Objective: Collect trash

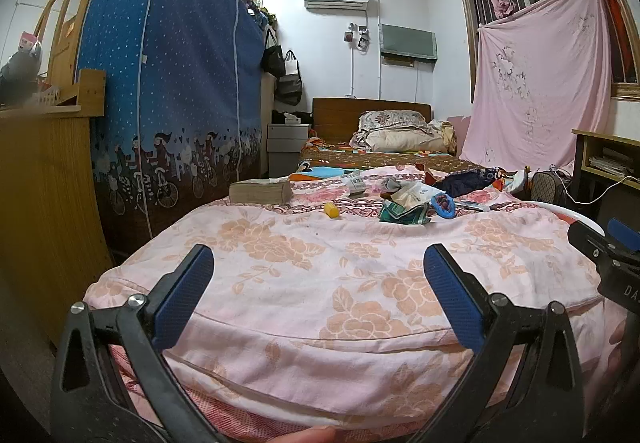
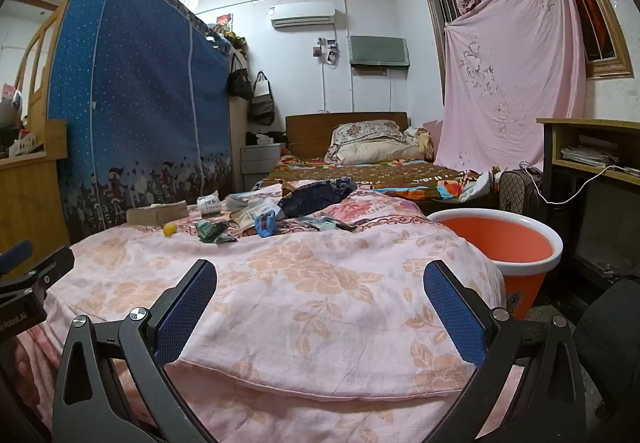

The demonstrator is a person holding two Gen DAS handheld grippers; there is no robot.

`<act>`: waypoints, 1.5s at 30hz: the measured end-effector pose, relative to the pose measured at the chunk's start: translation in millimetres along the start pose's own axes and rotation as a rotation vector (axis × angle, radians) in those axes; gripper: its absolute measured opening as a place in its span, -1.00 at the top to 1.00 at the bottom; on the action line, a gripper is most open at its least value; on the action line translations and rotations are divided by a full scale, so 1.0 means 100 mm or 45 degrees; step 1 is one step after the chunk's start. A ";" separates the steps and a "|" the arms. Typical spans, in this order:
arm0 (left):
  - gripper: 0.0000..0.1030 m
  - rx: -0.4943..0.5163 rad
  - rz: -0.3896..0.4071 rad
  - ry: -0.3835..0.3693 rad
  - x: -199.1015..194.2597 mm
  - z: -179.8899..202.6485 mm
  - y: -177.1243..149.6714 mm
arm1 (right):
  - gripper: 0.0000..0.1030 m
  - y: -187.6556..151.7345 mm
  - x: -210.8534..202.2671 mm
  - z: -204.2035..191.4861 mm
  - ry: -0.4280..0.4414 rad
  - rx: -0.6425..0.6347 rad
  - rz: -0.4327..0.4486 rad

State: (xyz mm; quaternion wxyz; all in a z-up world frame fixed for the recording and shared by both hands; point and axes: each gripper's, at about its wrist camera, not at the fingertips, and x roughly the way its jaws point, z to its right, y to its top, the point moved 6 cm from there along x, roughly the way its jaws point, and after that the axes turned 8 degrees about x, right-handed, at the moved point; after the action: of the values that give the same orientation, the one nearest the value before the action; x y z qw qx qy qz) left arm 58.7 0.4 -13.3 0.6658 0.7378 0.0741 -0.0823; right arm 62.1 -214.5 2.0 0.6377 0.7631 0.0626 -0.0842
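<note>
Trash lies on the far part of a pink floral quilt [image 1: 320, 271]: a small yellow piece [image 1: 331, 210], a crumpled green wrapper [image 1: 402, 213], a blue wrapper [image 1: 443, 204] and white paper packets [image 1: 412, 192]. The right wrist view shows the yellow piece [image 2: 170, 229], the green wrapper [image 2: 214, 232], the blue wrapper [image 2: 265, 224] and a dark blue bag [image 2: 316, 197]. An orange bucket with a white rim [image 2: 504, 243] stands right of the bed. My left gripper [image 1: 318, 283] and right gripper [image 2: 320, 295] are open and empty, both over the quilt's near edge, well short of the trash.
A thick book [image 1: 260, 191] lies on the quilt's left. A blue fabric wardrobe [image 1: 168, 83] and a wooden cabinet [image 1: 44, 203] stand on the left. A second bed with pillows [image 1: 396, 135] is behind. A desk [image 2: 592, 147] and a black chair [image 2: 608, 343] are on the right.
</note>
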 end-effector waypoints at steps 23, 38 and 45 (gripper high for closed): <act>-0.78 0.010 0.004 -0.003 -0.03 -0.03 0.01 | -1.00 0.00 0.00 -0.01 0.000 0.000 -0.002; -0.78 0.012 0.004 -0.002 -0.03 -0.03 0.01 | -1.00 0.00 0.01 0.00 -0.001 0.000 -0.004; -0.78 0.012 0.004 -0.003 -0.03 -0.02 0.01 | -1.00 0.00 0.01 -0.01 -0.001 -0.001 -0.005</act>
State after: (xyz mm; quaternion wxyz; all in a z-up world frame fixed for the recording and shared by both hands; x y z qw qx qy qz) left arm 56.4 2.5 -11.4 0.6624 0.7411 0.0720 -0.0824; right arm 62.9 -213.9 1.7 0.6378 0.7627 0.0639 -0.0857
